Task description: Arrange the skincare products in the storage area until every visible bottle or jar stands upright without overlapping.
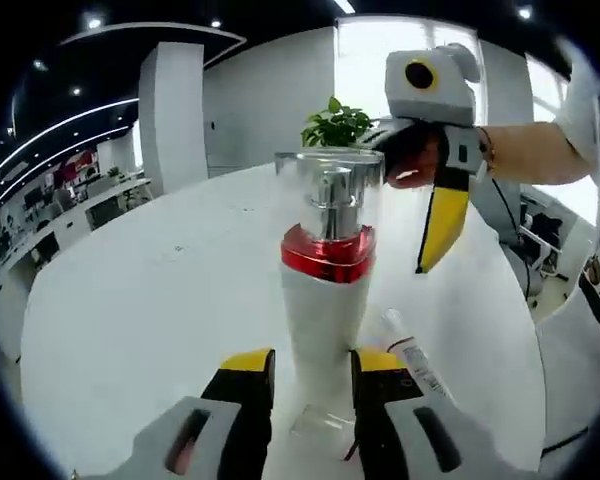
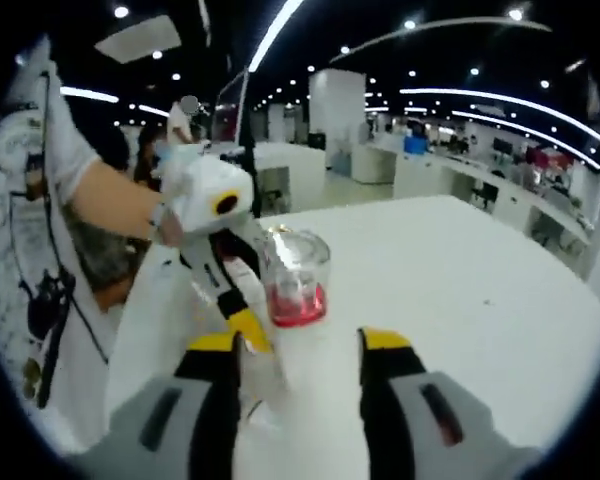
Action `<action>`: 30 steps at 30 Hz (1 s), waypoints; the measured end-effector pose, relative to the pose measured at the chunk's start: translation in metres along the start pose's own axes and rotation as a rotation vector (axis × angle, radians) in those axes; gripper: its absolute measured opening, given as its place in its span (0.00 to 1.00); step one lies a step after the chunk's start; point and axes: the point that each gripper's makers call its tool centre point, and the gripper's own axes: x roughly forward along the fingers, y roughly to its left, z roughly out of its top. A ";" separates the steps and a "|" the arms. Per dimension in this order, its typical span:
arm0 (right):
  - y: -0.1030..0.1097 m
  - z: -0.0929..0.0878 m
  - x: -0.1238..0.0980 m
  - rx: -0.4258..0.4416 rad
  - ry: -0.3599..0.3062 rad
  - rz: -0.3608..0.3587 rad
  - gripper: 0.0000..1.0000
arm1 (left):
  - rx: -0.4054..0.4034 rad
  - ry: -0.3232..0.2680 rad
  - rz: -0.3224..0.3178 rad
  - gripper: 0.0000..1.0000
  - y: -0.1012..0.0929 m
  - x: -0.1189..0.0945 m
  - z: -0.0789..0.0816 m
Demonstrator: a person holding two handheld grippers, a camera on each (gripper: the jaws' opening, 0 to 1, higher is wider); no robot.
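The pump bottle (image 1: 326, 290) stands upright on the white table (image 1: 130, 320), clamped low between the left gripper (image 1: 312, 372) jaws. The right gripper (image 2: 298, 345) waits just behind it, jaws apart, holding nothing. Another small tube (image 1: 412, 355) lies beside the bottle; a careless release could tip the tall bottle onto it.

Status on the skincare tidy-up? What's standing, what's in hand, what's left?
Done: nothing clearly finished yet. In hand: the white pump bottle, with its red band and clear cap, stands upright on the white table between the left gripper fingers; whether they are clamped on it can't be told. Left: a small tube lies flat beside the bottle. The right gripper is open and holds nothing.
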 end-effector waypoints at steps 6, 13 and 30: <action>0.006 -0.006 0.023 0.030 -0.004 0.060 0.44 | 0.018 0.001 0.082 0.28 -0.001 -0.002 -0.001; 0.011 -0.010 0.020 0.032 -0.002 0.054 0.38 | 0.012 -0.003 0.198 0.20 0.016 -0.011 -0.001; 0.014 -0.018 0.007 0.024 -0.010 -0.065 0.32 | -0.011 0.016 0.215 0.18 0.029 -0.005 -0.005</action>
